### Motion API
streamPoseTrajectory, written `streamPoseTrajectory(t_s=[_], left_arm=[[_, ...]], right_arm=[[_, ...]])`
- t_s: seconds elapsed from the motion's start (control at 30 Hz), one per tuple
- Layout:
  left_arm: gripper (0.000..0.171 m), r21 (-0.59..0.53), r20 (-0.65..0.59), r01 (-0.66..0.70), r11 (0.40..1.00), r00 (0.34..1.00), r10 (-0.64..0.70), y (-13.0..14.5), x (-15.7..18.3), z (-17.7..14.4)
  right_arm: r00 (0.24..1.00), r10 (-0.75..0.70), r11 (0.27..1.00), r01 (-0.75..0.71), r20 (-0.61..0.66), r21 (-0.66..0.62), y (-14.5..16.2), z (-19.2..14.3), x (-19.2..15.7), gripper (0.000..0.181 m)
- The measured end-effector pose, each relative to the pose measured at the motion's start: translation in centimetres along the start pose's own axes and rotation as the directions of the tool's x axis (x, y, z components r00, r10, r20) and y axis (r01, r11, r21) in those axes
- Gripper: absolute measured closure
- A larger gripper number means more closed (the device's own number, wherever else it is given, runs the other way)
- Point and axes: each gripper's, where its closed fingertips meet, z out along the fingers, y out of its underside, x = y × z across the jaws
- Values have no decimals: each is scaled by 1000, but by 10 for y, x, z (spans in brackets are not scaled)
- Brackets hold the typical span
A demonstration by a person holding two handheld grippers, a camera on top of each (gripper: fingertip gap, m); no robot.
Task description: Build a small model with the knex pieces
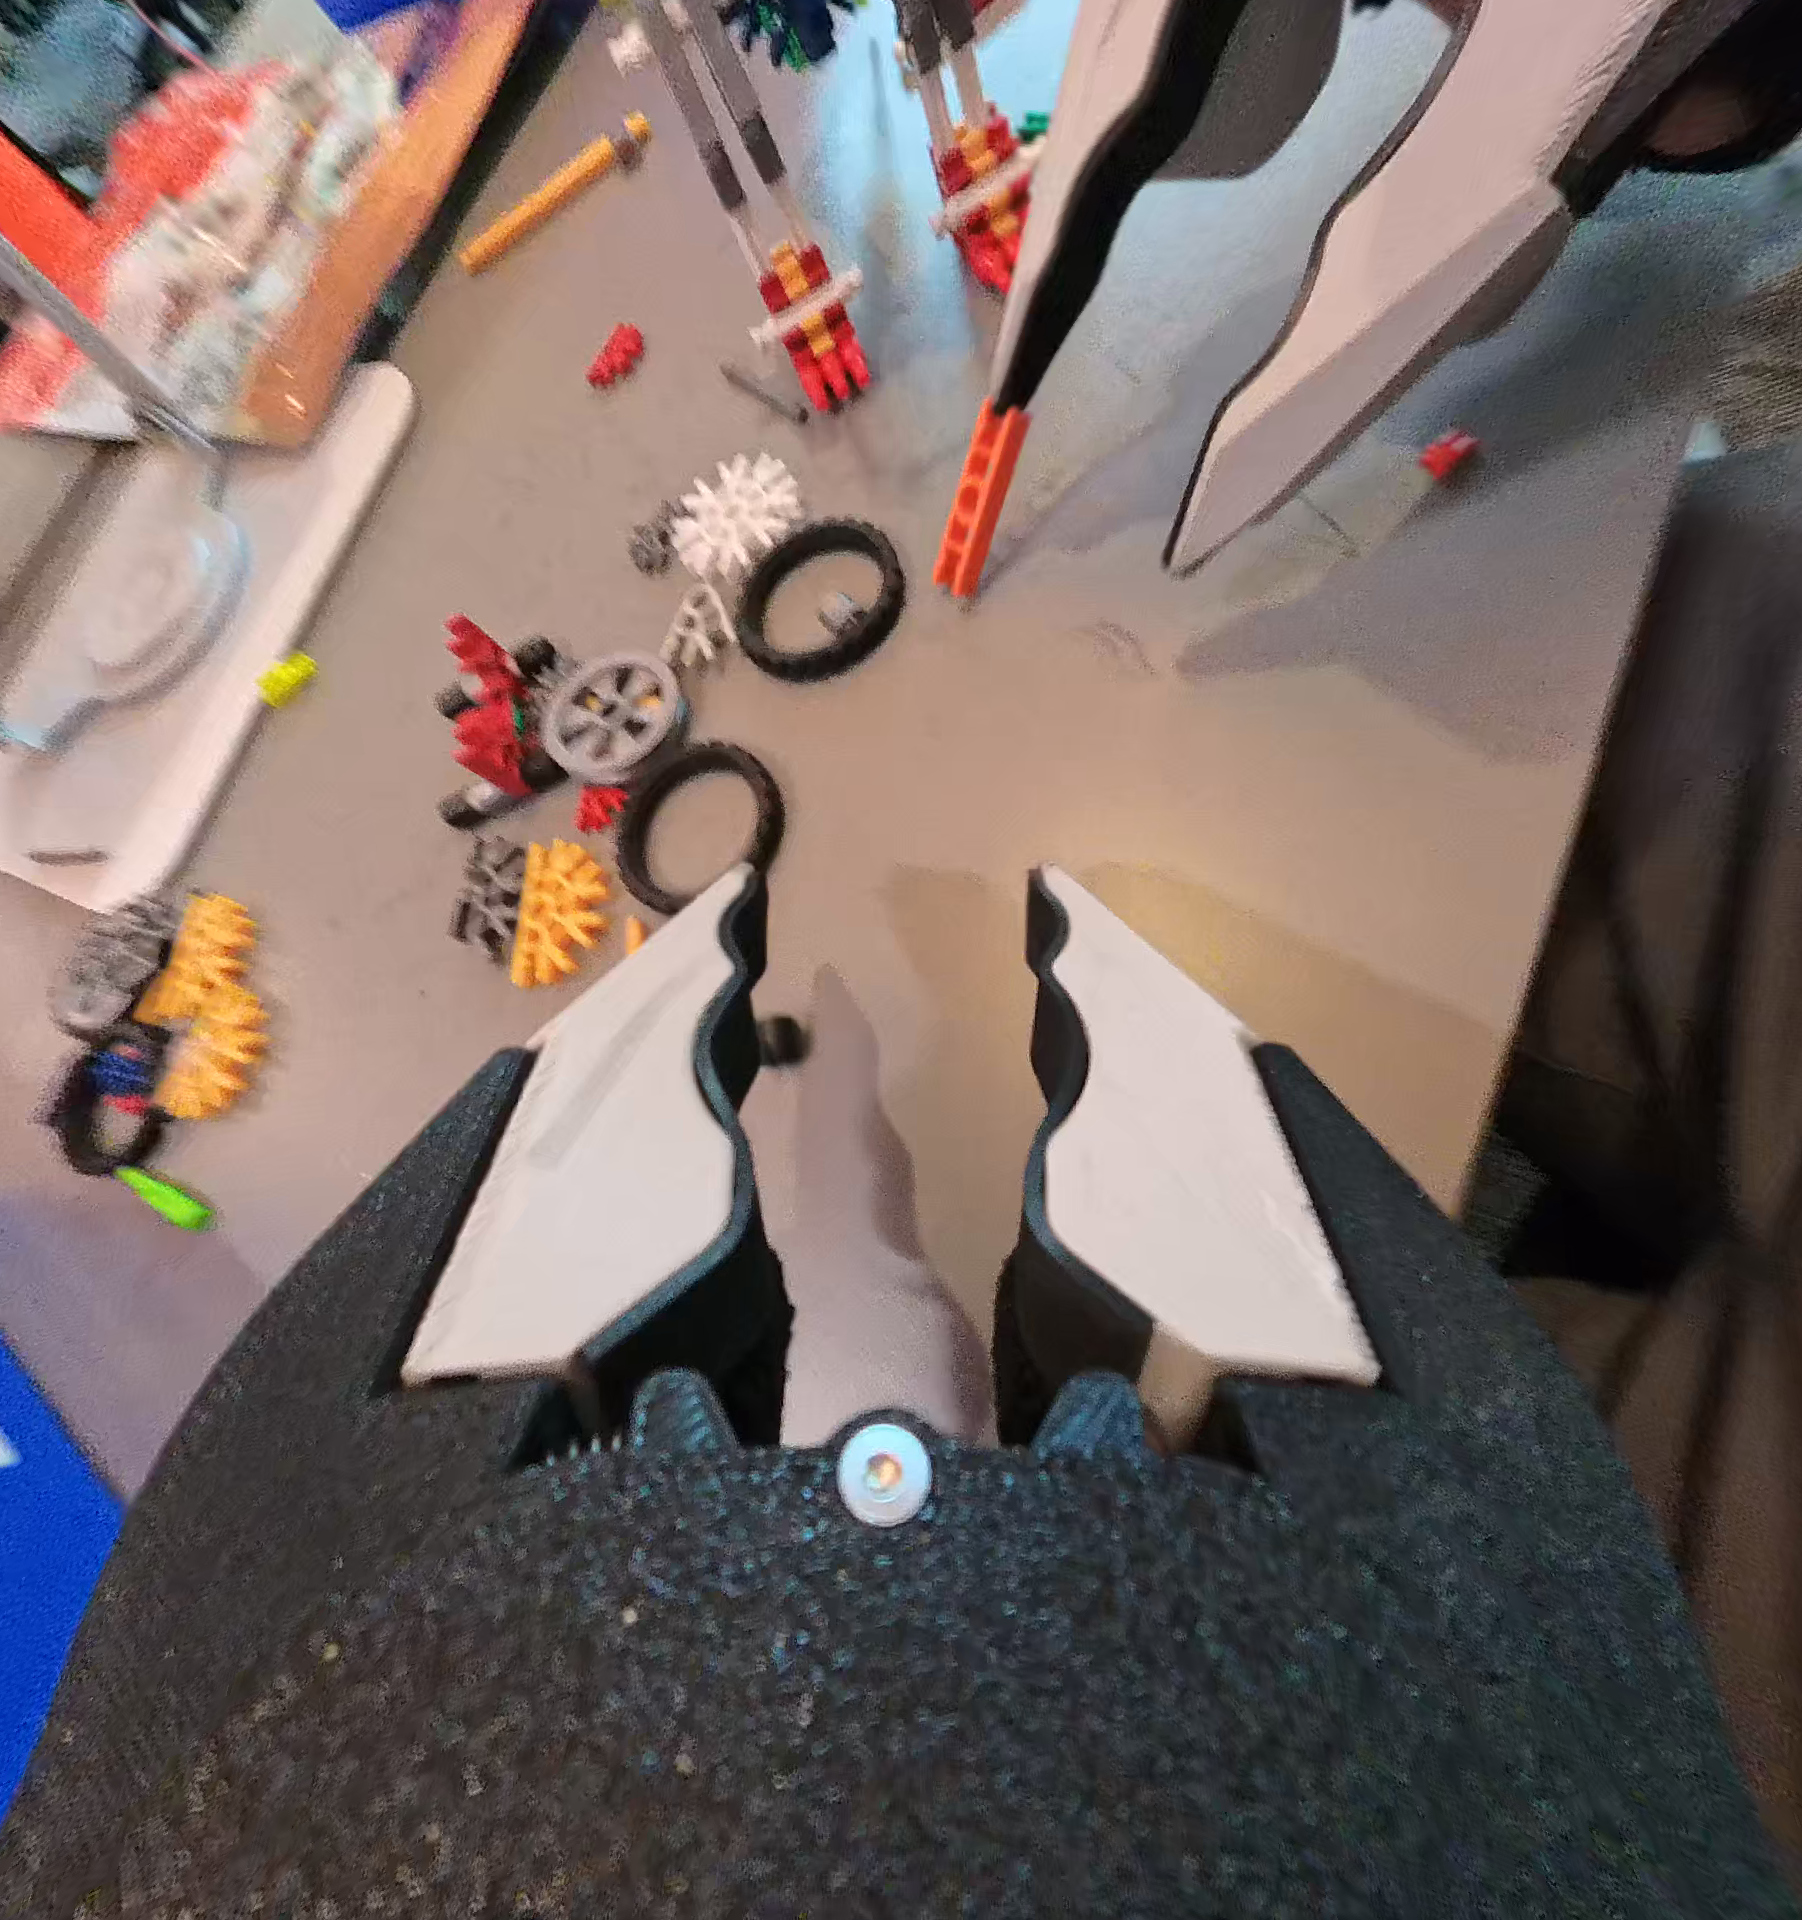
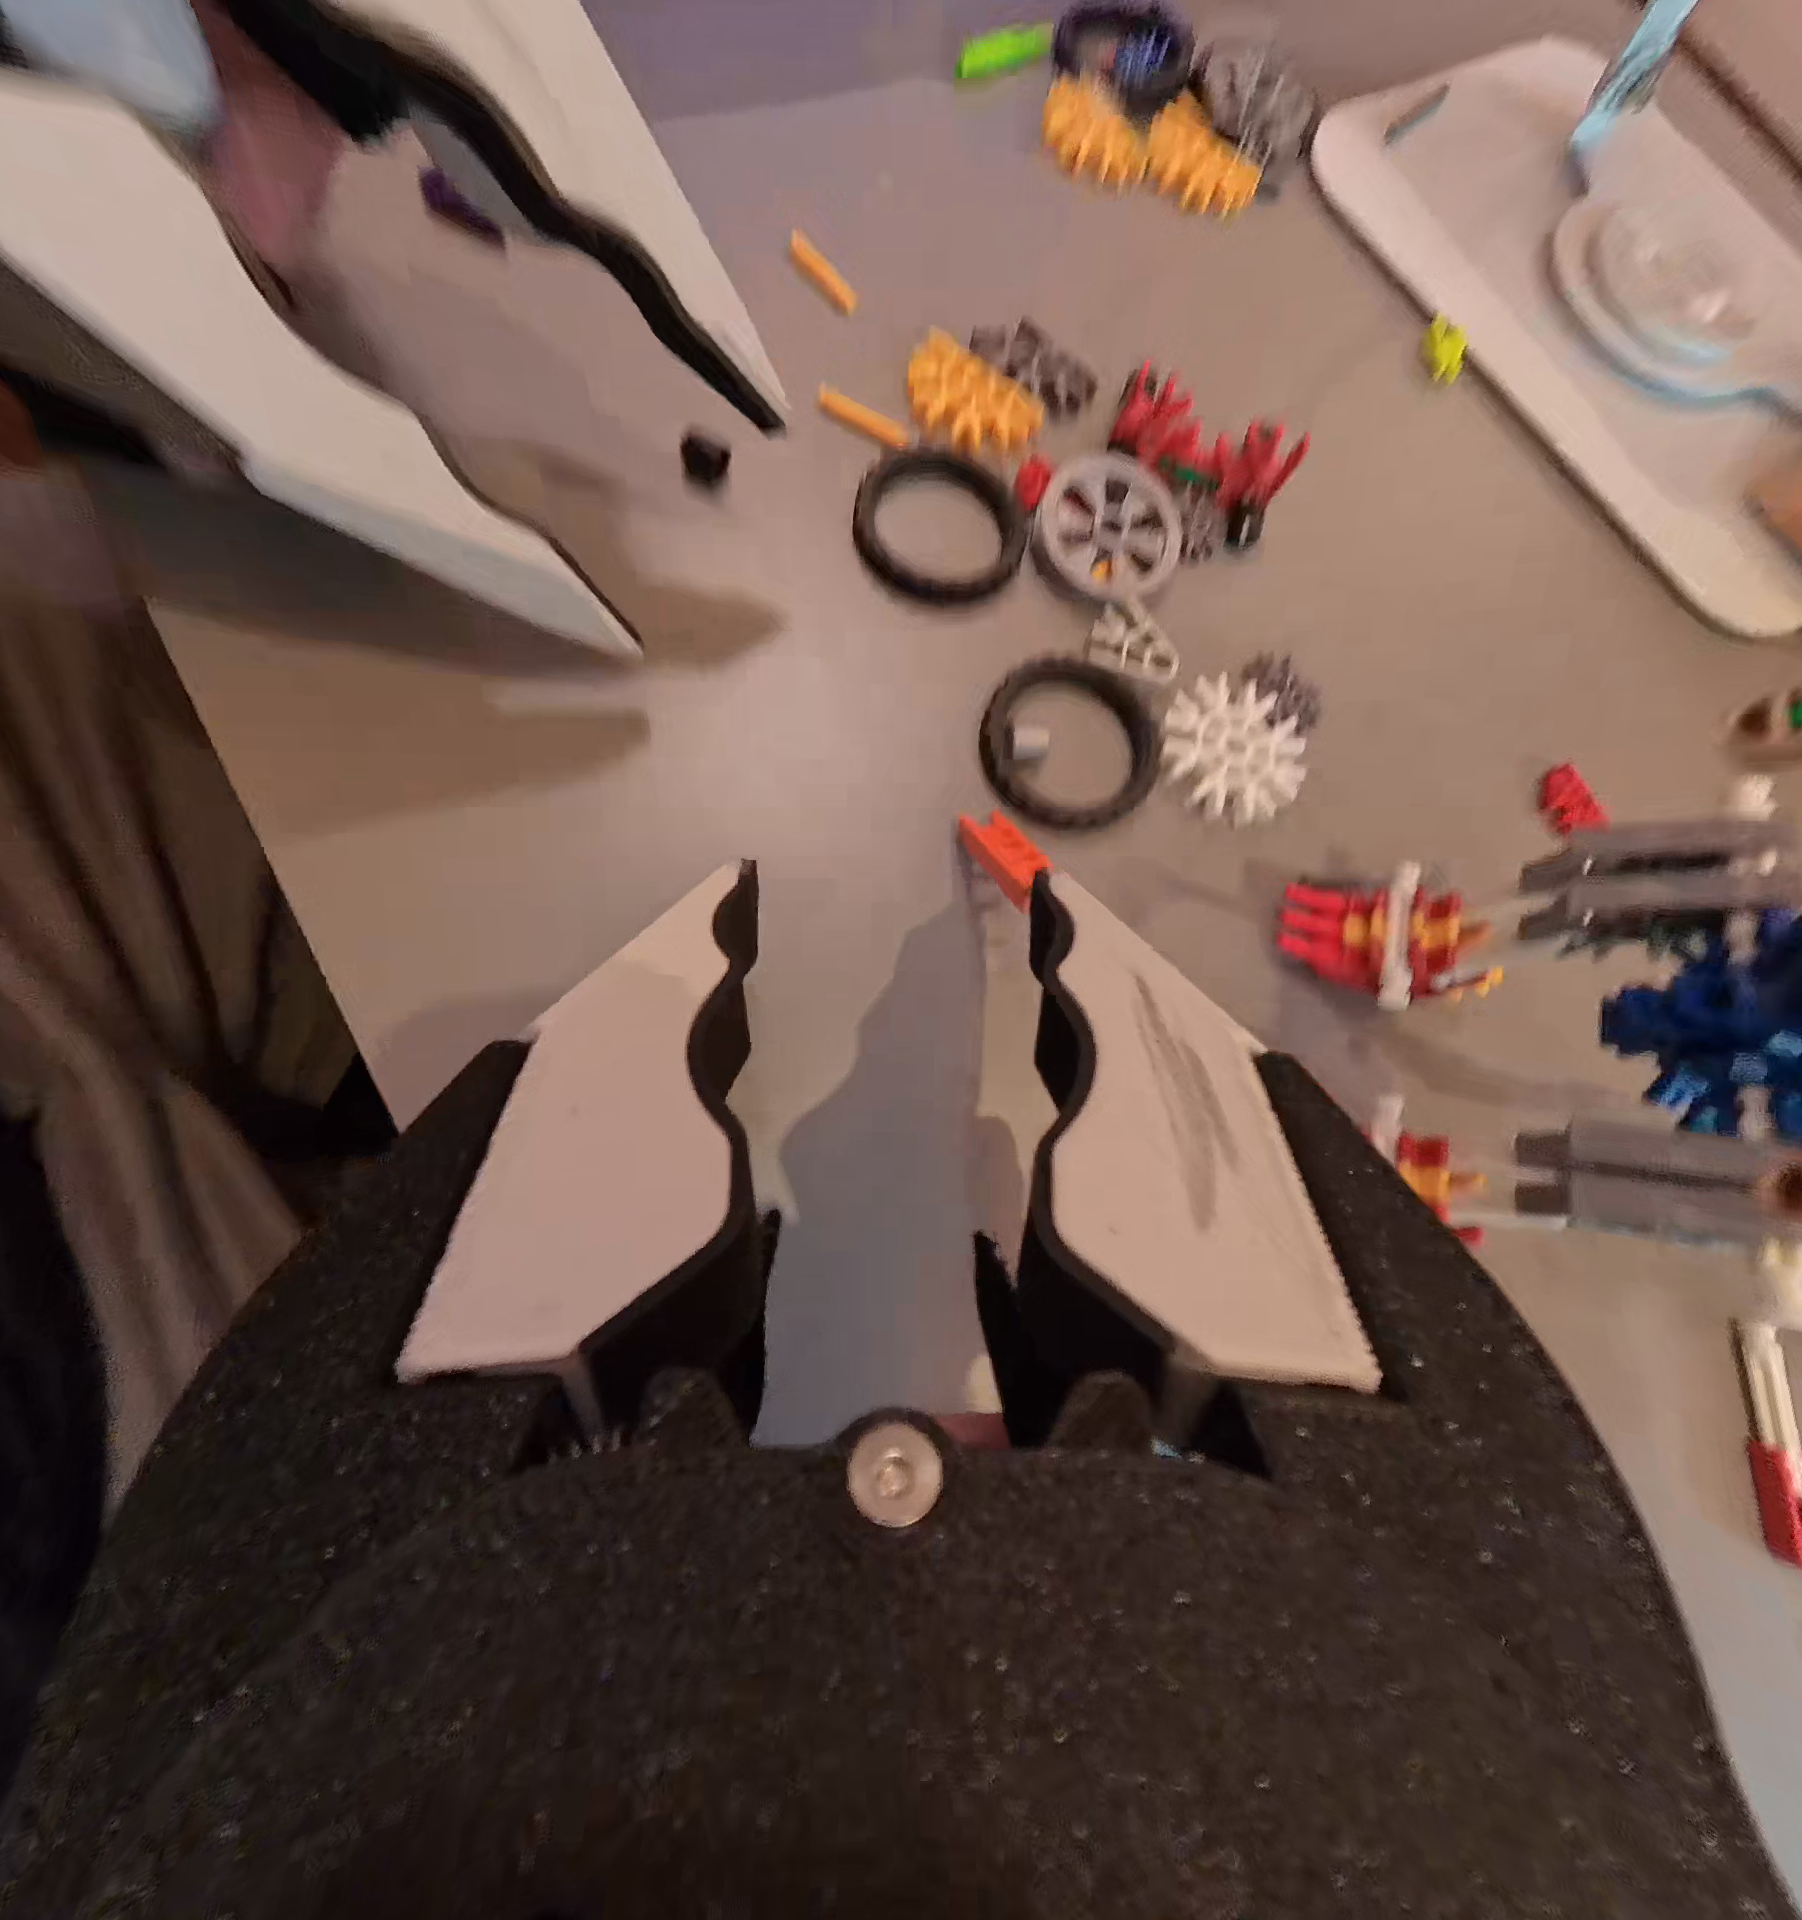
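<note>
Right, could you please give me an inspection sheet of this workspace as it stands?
Surface: grey tabletop, partly shadowed.
Work pieces: short orange plastic rod standing on end against one right fingertip.
Clutter: two black rubber tyre rings, grey spoked plastic wheel, white snowflake-shaped connector, yellow toothed connectors, red toothed connectors.
Grippers: left gripper open, empty; right gripper open, nothing between its fingers.
Cables: nothing seen.
Surroundings: white tray at the table's side; part-built red and grey rod model beyond.
</note>
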Motion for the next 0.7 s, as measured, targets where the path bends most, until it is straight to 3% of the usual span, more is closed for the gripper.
streamPoseTrajectory(t_s=[0.1,0.3,0.47,0.57,0.7], left_arm=[[121,13,30,-74,997,997,74,-10,-8,12],[121,20,-23,-133,991,991,133,-22,-9,35],[121,20,-12,-159,987,987,159,-27,-15,36],[122,54,4,-107,993,994,107,-25,-23,26],[122,44,99,-98,994,991,93,-14,-42,27]], right_arm=[[996,39,995,-47,81,94,-24,1,-8,130],[996,57,992,-64,71,106,-25,-6,1,131],[998,-50,998,51,44,-36,15,-27,-1,130],[998,-52,997,50,40,52,20,-47,-2,134],[995,-51,998,53,89,-23,44,-45,-16,151]])
